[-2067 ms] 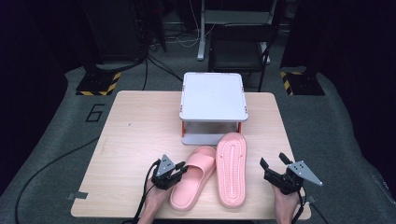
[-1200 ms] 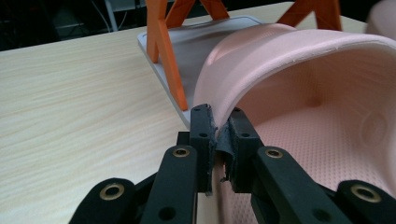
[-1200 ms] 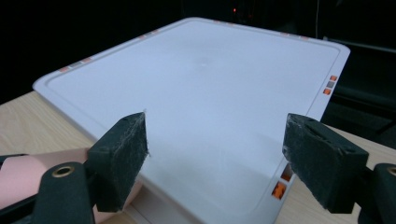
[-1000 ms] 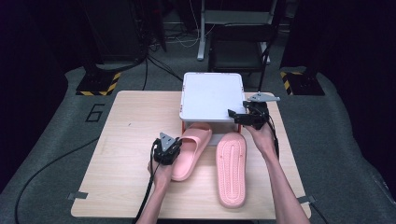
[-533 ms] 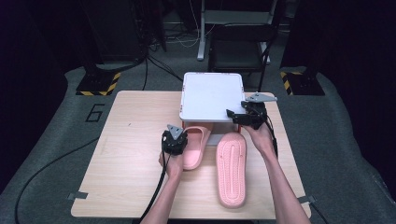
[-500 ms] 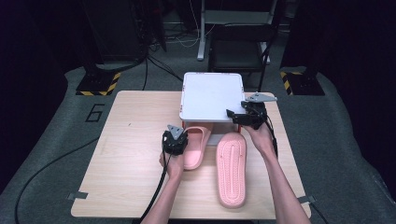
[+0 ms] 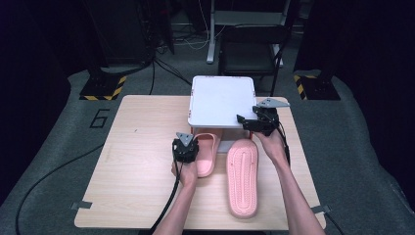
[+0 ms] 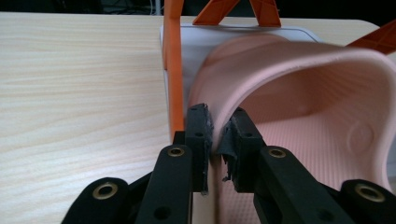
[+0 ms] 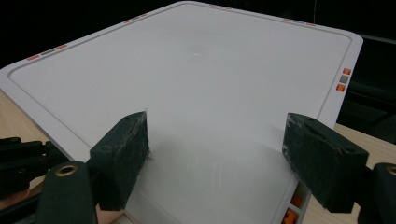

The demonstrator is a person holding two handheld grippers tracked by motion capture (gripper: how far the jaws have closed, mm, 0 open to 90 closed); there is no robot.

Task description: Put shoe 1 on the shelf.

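Right, I am watching the left gripper (image 7: 185, 148) clamping the strap edge of the upright pink slipper (image 7: 206, 152), its pads (image 8: 201, 126) pinching the strap from both sides in the left gripper view. That slipper is lying near the middle of the worktop (image 7: 132, 161), its toe end reaching in under the white shelf (image 7: 220, 100) that is standing at the worktop's far edge. An orange leg (image 8: 173, 70) of the shelf is rising just beside the slipper's strap, crowding the way in on that side. The second pink slipper (image 7: 242, 178) is lying sole-up just beside the first, stretching toward the worktop's near edge. The right gripper (image 7: 257, 122) is hovering at the shelf's near right corner with its jaws standing wide apart and nothing between them, the white top spreading out beneath them in the right gripper view. A black chair (image 7: 249, 49) is standing on the floor beyond the far edge.
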